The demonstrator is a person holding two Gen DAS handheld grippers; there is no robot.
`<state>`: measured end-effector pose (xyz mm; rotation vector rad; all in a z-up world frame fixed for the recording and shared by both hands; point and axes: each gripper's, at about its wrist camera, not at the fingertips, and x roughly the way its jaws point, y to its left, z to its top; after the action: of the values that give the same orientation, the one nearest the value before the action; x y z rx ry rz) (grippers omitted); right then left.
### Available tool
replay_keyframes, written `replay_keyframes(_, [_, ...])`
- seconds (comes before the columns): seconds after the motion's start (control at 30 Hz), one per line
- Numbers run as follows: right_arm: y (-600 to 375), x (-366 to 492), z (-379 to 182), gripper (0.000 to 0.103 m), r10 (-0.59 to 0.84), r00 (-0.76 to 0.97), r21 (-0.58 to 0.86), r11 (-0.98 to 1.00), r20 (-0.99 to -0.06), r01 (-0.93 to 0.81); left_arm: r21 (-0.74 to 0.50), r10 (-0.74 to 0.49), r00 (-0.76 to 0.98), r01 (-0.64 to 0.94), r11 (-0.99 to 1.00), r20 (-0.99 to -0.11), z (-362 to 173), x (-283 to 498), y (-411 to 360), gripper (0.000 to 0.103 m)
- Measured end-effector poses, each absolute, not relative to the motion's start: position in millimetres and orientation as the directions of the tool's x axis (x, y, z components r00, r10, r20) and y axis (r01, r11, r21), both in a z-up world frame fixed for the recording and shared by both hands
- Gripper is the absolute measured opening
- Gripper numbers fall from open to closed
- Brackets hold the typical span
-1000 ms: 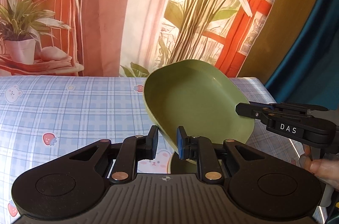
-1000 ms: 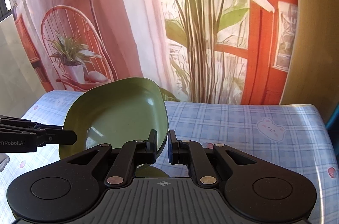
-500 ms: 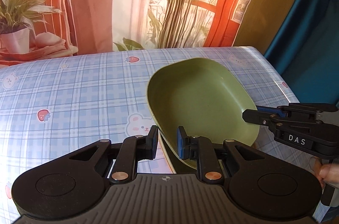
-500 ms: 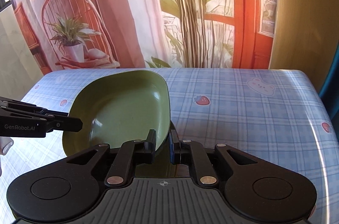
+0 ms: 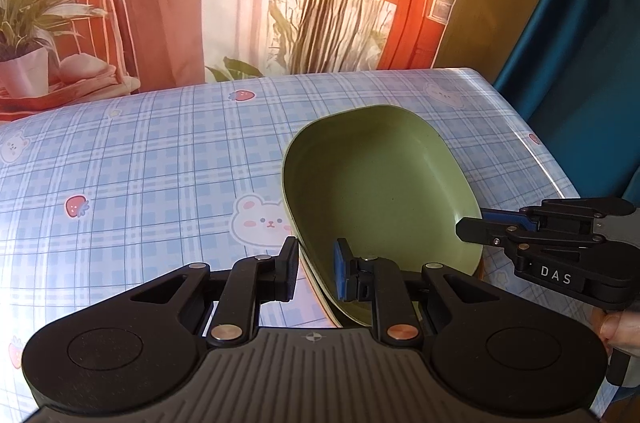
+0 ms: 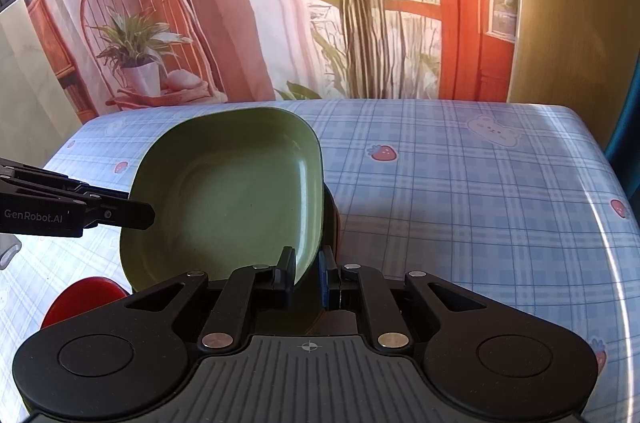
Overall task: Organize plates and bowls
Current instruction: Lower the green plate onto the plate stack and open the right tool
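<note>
A green squarish plate [image 5: 380, 191] is held tilted just above the checked tablecloth, gripped on two opposite rims. My left gripper [image 5: 316, 273] is shut on its near left rim. My right gripper [image 6: 306, 273] is shut on its right rim; the plate also shows in the right wrist view [image 6: 228, 191]. The right gripper shows at the plate's far side in the left wrist view [image 5: 472, 231], and the left gripper in the right wrist view [image 6: 140, 213]. A dark dish [image 6: 331, 219] lies partly hidden under the plate. A red dish [image 6: 84, 297] sits at lower left.
The table [image 6: 460, 191] has a blue checked cloth with bears and strawberries. Its right edge [image 5: 548, 167] is close to the plate. A printed backdrop with a chair and plants hangs behind. A blue curtain [image 5: 580, 43] hangs at the right.
Both grippers have lowered the green plate toward the table and levelled it somewhat. The views have tipped down, so more of the tabletop and the red dish show.
</note>
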<state>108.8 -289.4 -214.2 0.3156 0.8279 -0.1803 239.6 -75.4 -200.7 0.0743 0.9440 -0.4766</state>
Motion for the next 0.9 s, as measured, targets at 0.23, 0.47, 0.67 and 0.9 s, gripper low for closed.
replay_keyframes(0.23, [-288.6,102.2,-214.2,0.011,-0.028,0.654,0.203,0.94,-0.756,0.274,-0.166,-0.373,0.465,0.427,0.889,-0.803,-203.6,237.3,-75.0,0.02])
replay_keyframes(0.47, [-287.7,98.4,-213.3,0.012,-0.026,0.645,0.197,0.942,-0.764,0.271,-0.181,-0.384,0.439,0.435,0.882,-0.813,-205.6,237.0,-75.3,0.02])
replay_keyframes(0.67, [-286.9,96.5,-213.8,0.012,-0.027,0.639,0.191,0.944,-0.769,0.269,-0.189,-0.391,0.429,0.44,0.878,-0.814,-207.6,235.7,-75.1,0.02])
replay_keyframes(0.9, [-285.7,96.2,-212.7,0.016,-0.04,0.633,0.177,0.945,-0.773,0.275,-0.196,-0.395,0.439,0.431,0.881,-0.807,-203.2,233.9,-69.6,0.021])
